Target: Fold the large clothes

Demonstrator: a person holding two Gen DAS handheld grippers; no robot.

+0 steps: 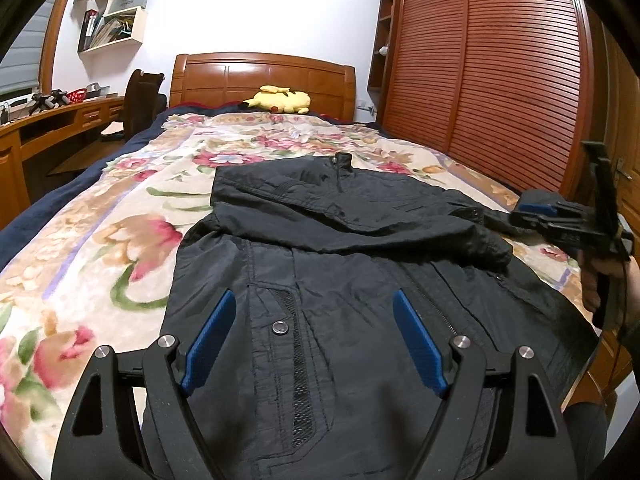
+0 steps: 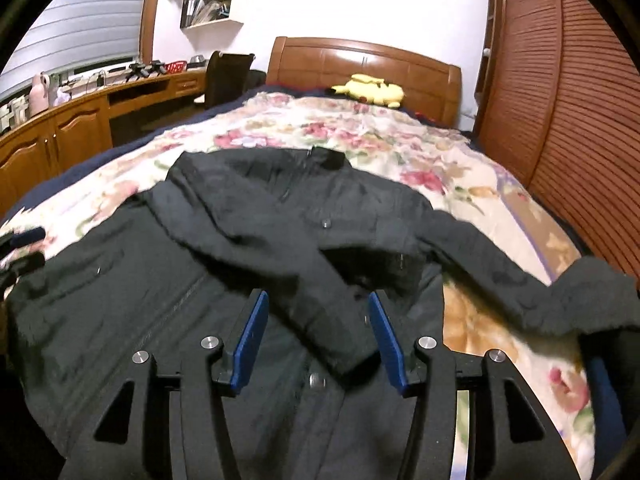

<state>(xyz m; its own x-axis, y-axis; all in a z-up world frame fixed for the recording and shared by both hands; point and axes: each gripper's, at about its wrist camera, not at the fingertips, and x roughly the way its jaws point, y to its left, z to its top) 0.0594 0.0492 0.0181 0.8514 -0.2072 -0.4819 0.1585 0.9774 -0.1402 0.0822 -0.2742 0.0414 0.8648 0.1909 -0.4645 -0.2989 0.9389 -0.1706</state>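
Note:
A large black jacket (image 1: 360,280) lies front up on the bed, collar toward the headboard. One sleeve (image 2: 304,276) is folded across its chest, and the other sleeve (image 2: 540,288) trails off to the right over the blanket. My left gripper (image 1: 314,296) hovers open over the jacket's lower front by the pocket snap, with nothing between its pads. My right gripper (image 2: 318,296) has its jaws apart, and the folded sleeve's cuff lies loose between the blue pads (image 2: 252,332) without being pressed. In the left wrist view the right gripper (image 1: 536,210) shows at the jacket's right side, held by a hand.
A floral blanket (image 1: 120,240) covers the bed. A yellow plush toy (image 1: 280,100) lies by the wooden headboard (image 1: 260,76). A slatted wardrobe (image 1: 500,80) runs close along the right side. A desk (image 2: 80,120) and chair (image 2: 228,76) stand to the left.

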